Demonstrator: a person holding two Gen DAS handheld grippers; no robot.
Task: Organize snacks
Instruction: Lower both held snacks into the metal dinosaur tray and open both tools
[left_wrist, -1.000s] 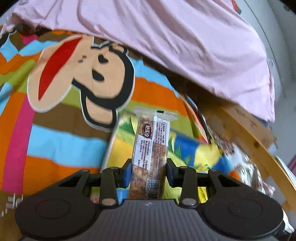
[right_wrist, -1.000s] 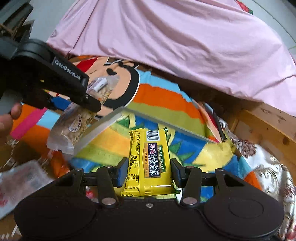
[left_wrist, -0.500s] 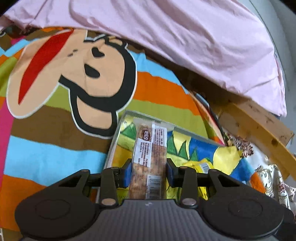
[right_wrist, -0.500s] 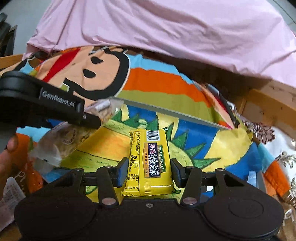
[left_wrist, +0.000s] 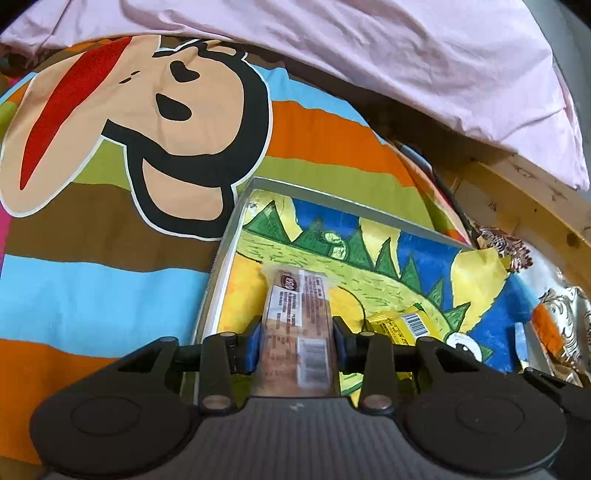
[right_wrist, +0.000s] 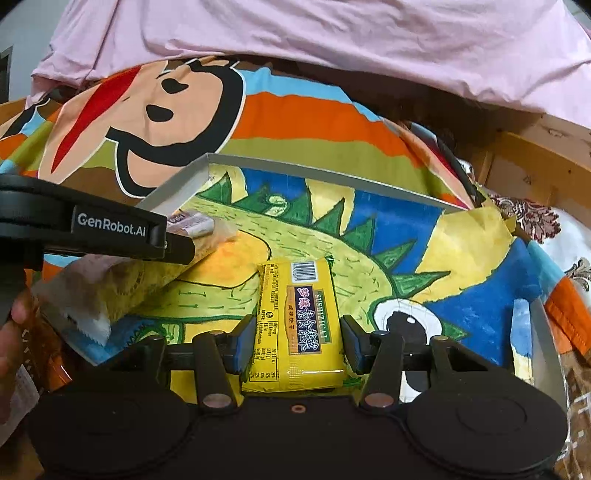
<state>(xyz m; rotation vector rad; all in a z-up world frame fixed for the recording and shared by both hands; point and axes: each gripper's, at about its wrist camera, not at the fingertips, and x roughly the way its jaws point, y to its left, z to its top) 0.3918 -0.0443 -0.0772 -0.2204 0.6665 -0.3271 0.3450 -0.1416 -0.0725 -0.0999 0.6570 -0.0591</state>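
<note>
My left gripper (left_wrist: 297, 341) is shut on a clear-wrapped nut bar (left_wrist: 297, 325) and holds it low over the left part of a grey tray (left_wrist: 218, 280) lined with a dinosaur drawing. My right gripper (right_wrist: 297, 341) is shut on a yellow snack packet (right_wrist: 299, 317) over the tray's middle (right_wrist: 280, 166). The left gripper (right_wrist: 110, 232) with its bar (right_wrist: 147, 273) also shows at the left of the right wrist view. The yellow packet's end (left_wrist: 402, 325) shows to the right in the left wrist view.
The tray lies on a striped cartoon-monkey bedspread (left_wrist: 147, 129). A pink sheet (right_wrist: 332, 44) is heaped behind it. A wooden bed frame (left_wrist: 517, 206) runs along the right. More packaged snacks (right_wrist: 26, 373) sit at the left edge by a hand.
Both grippers have moved forward and down over the tray, each still holding its snack. The tray now fills more of both views.
</note>
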